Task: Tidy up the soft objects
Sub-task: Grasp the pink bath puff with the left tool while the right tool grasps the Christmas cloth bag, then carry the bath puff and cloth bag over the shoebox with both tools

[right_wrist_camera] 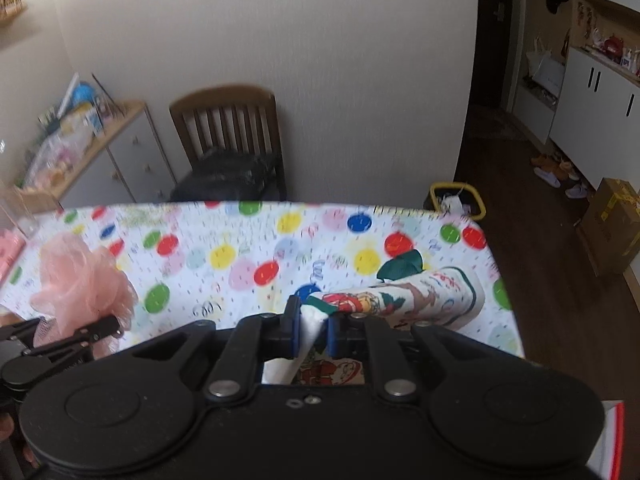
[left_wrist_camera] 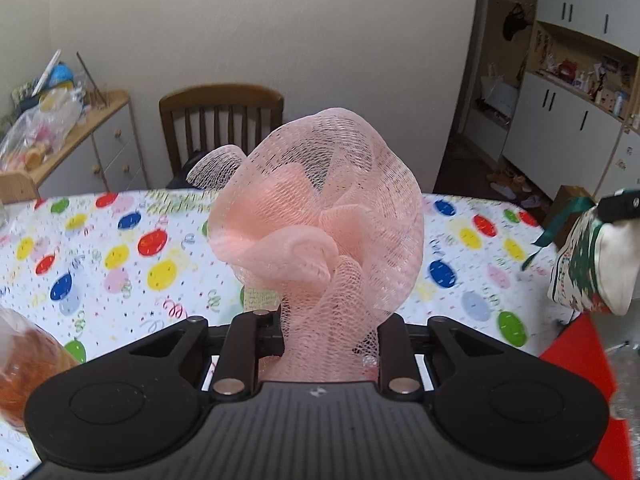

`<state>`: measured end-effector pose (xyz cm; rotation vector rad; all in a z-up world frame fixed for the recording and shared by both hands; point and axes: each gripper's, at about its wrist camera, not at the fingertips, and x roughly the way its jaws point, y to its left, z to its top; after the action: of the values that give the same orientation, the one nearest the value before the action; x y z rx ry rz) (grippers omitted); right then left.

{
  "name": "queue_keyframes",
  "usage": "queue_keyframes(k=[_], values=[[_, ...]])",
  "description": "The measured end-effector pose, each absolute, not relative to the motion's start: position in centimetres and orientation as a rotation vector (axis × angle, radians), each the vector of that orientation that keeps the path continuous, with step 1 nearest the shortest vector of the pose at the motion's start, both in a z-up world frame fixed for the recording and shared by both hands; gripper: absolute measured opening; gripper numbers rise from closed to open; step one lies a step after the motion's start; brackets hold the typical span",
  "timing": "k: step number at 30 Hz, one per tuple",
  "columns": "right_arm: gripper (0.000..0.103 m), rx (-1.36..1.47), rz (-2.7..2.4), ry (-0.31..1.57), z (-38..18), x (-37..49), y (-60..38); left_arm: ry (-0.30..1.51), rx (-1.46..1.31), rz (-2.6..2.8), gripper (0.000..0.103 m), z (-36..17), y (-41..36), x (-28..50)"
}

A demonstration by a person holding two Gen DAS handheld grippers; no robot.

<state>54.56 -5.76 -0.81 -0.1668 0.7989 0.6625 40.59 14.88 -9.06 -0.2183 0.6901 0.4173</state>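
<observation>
My left gripper (left_wrist_camera: pixel 320 332) is shut on a pink mesh bath pouf (left_wrist_camera: pixel 320 220) and holds it up above the balloon-print tablecloth (left_wrist_camera: pixel 120 264). The pouf hides the fingertips. It also shows in the right wrist view (right_wrist_camera: pixel 80 276) at the left, with the left gripper (right_wrist_camera: pixel 92 332) under it. My right gripper (right_wrist_camera: pixel 312 320) is shut on a white Christmas stocking (right_wrist_camera: pixel 420 296) with a green ribbon, held above the table's right side. The stocking also shows in the left wrist view (left_wrist_camera: pixel 592 264) at the far right.
A wooden chair (left_wrist_camera: pixel 222 120) stands behind the table. A cluttered sideboard (left_wrist_camera: pixel 80 136) is at the back left. An orange thing in clear plastic (left_wrist_camera: pixel 24 364) lies at the near left. A red surface (left_wrist_camera: pixel 580 360) is at the near right. A yellow bin (right_wrist_camera: pixel 458 196) stands past the table's far right corner.
</observation>
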Motion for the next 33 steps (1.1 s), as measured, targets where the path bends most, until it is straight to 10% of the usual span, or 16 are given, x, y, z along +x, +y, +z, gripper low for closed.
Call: queue_keyframes(k=[33], values=[[0.011, 0.005, 0.762, 0.504, 13.4, 47.6, -25.2, 0.557, -0.107, -0.036, 0.021, 4.3, -6.0, 39.1]])
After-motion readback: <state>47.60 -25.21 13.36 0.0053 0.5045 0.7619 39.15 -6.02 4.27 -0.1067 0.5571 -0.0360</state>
